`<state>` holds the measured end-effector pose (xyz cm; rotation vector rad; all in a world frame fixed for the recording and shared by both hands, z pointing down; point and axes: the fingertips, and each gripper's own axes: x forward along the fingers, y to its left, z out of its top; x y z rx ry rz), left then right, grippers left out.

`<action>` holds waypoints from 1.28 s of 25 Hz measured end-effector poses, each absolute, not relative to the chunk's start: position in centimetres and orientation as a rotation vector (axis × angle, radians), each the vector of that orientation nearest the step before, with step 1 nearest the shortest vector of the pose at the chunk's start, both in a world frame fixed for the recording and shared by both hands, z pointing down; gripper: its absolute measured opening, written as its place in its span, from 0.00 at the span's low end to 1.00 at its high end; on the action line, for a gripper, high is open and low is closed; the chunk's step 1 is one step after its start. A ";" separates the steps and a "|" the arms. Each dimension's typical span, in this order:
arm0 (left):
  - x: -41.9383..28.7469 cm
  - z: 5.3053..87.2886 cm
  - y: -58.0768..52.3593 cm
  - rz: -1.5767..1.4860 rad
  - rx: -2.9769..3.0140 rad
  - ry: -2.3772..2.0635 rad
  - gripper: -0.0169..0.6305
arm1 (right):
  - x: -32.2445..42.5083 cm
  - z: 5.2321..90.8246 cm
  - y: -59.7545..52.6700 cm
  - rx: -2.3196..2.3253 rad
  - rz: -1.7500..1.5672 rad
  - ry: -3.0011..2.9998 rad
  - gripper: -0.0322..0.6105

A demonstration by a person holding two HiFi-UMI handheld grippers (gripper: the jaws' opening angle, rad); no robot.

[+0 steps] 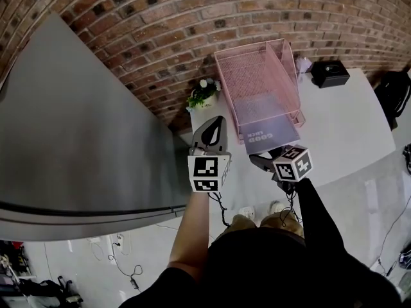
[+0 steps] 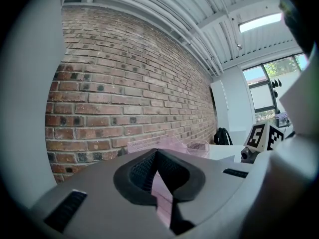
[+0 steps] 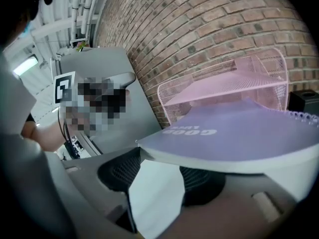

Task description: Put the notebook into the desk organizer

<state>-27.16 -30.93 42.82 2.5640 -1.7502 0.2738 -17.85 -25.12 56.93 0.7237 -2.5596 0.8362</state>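
A purple spiral notebook [image 1: 268,136] lies flat on the white table [image 1: 340,127], its far end at the mouth of the pink wire desk organizer [image 1: 257,76]. My right gripper [image 1: 260,157] sits at the notebook's near edge. In the right gripper view the notebook [image 3: 239,131] stretches across the tips of that gripper [image 3: 162,158], its corner at the left pad, and a wide gap of table shows between the pads. My left gripper [image 1: 217,126] hovers left of the notebook, pointing at the wall, with its tips [image 2: 155,153] together and empty.
A small potted plant [image 1: 204,94] stands left of the organizer by the brick wall. A black box [image 1: 330,73] sits at the table's back right. A large grey cabinet [image 1: 77,140] borders the table's left side. A dark bag [image 1: 395,95] is beyond the right edge.
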 end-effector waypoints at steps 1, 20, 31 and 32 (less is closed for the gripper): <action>-27.2 42.8 -31.0 0.274 2.564 -1.750 0.04 | -17.8 56.8 -25.6 0.751 0.840 -2.556 0.44; -27.4 43.9 -31.4 0.309 2.535 -1.749 0.04 | -18.4 58.6 -32.3 0.814 0.915 -2.492 0.44; -27.7 44.3 -31.4 0.319 2.522 -1.754 0.04 | -17.7 62.2 -31.1 0.820 1.060 -2.355 0.44; -27.7 44.4 -31.4 0.320 2.522 -1.752 0.04 | -17.7 62.4 -31.1 0.828 1.054 -2.352 0.44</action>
